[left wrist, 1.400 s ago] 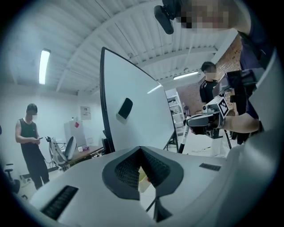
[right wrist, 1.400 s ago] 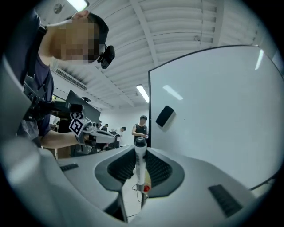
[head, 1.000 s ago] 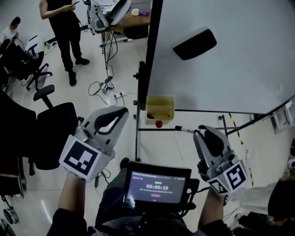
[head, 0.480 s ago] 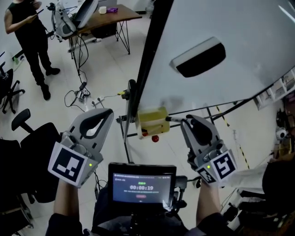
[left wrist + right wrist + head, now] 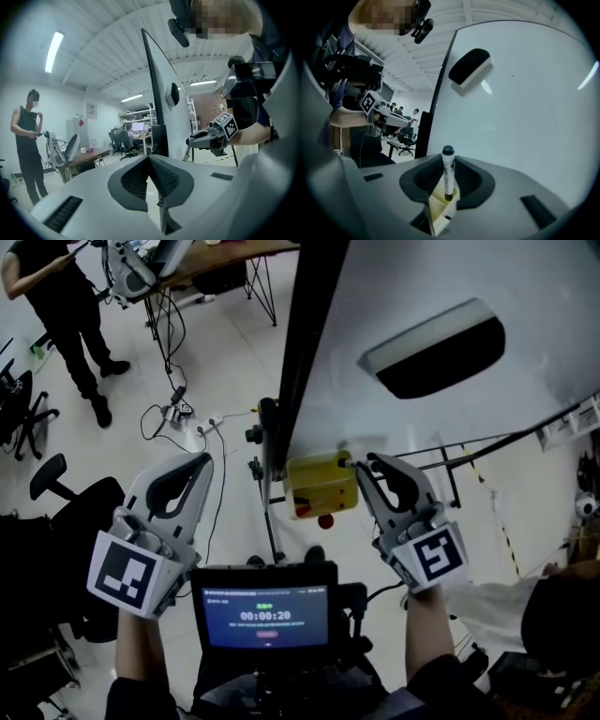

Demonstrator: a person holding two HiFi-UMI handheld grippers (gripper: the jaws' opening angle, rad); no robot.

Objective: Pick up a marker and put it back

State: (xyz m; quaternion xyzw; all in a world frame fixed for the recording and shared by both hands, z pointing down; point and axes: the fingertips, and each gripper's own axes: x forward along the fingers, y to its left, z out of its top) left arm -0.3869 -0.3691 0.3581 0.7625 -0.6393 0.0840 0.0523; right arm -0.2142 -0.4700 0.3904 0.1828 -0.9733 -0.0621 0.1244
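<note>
At rim of yellow plastic holder box (image 5: 321,486), my R gripper (image 5: 359,468) clamps white black-capped marker (image 5: 448,171); I'd lower it straight, w/o tilt. L gripper (image 5: 149,161), left of box, clenched empty.

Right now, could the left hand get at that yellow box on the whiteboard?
Probably, but not straight on. The left gripper is empty, fingers together, yet the whiteboard's black edge stands between it and the yellow box, and the right gripper sits there holding a marker.

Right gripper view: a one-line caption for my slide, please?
Right gripper holds a marker upright at the yellow holder by the whiteboard.
</note>
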